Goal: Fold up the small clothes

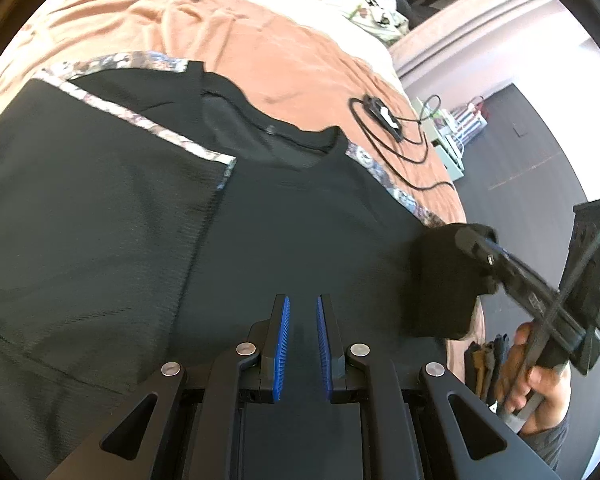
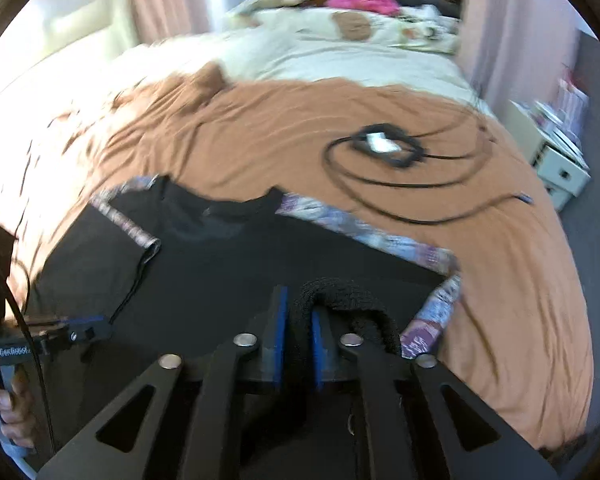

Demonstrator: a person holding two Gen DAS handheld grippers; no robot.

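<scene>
Bed [image 2: 500, 280] (orange cover): black shirt [image 1: 260, 240] spread flat, black cable [image 2: 380, 184] coiled beyond

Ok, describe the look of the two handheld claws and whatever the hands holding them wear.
Both claws are matte black: the left claw and right claw have angular linkage arms with silver round pivot pins, triangular cut-outs and ribbed blue pads. Seen from the other camera, each has a pale grey handle, a thin black cable and small white lettering on the side. A dark patterned sleeve shows at the right wrist.
</scene>
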